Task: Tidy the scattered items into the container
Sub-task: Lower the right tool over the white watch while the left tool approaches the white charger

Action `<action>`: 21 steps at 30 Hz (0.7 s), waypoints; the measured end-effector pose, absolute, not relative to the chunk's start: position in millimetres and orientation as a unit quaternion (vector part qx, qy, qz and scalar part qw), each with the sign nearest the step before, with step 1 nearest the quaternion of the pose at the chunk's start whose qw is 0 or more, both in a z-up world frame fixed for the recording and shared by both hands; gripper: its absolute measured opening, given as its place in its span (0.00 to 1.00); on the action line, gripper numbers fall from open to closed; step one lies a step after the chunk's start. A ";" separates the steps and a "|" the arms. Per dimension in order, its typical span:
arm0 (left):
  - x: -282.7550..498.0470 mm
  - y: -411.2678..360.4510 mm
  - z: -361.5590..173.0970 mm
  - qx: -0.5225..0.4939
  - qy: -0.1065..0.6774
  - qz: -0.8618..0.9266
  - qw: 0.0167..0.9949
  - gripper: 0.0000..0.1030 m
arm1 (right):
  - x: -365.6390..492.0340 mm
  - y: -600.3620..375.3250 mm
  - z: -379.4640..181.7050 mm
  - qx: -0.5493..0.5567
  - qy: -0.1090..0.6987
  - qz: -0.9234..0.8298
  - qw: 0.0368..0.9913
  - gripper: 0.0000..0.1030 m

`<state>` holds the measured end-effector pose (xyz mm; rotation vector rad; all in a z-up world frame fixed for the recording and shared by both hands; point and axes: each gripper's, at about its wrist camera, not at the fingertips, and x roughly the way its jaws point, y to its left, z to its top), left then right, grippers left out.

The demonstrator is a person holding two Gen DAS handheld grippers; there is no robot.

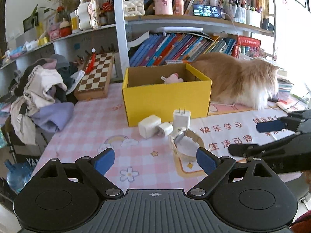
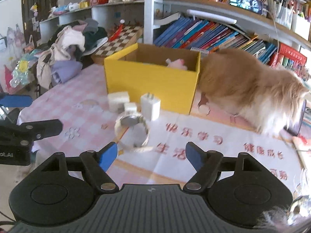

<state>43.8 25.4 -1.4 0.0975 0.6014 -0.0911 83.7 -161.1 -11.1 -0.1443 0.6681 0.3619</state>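
A cluttered study: bookshelves [image 1: 175, 46] behind, and a desk [image 1: 83, 116] under a smooth pink-checked printed cover.

The yellow cardboard box [image 1: 167, 97] stands open-topped toward the back of the desk, matte with stiff corrugated walls, and a pink plush toy [image 1: 173, 78] already lies inside. Against its front wall sit three white chargers, hard glossy plastic blocks: a large cube [image 1: 148, 125], a small cube [image 1: 165, 129] touching it, and a taller charger [image 1: 181, 117] standing with its two metal prongs up. Just in front of them a wristwatch [image 1: 180, 136] lies with its pale strap looped into a ring, metal face uppermost. So one item is in the box and four remain out on the desk.

The left gripper [image 1: 155, 161] hovers near the front edge with jaws spread wide, holding nothing. The right gripper [image 2: 151, 155] is likewise spread and empty, with the watch strap just ahead between its blue pads [image 2: 107, 156].

Risks, as I judge them:
- The slick charger shells could squirt out of a pinch, especially if gripped on a rounded corner.
- The upright charger would topple at a nudge.
- The floppy strap loop could fold or slip, dropping the watch face-down.
- The chargers touch, so taking one may shove its neighbour.
- A fluffy orange-and-white cat [image 1: 239, 77] stands at the box's right side; it may step in, bump the light box, or get brushed by a gripper.
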 end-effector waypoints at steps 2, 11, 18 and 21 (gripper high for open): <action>42.4 24.3 -6.8 0.046 0.302 -0.042 0.951 0.93 | 80.0 -158.2 -16.0 -0.067 0.332 0.179 0.924 0.74; 47.3 26.8 -14.5 0.033 0.317 -0.030 0.948 0.97 | 78.2 -151.4 -22.4 -0.080 0.345 0.184 0.917 0.76; 53.1 26.8 -17.2 0.024 0.325 -0.026 0.945 0.99 | 84.9 -155.0 -23.9 -0.081 0.346 0.181 0.917 0.77; 54.8 25.3 -18.4 0.030 0.323 -0.019 0.946 1.00 | 87.8 -156.5 -24.5 -0.081 0.346 0.180 0.917 0.77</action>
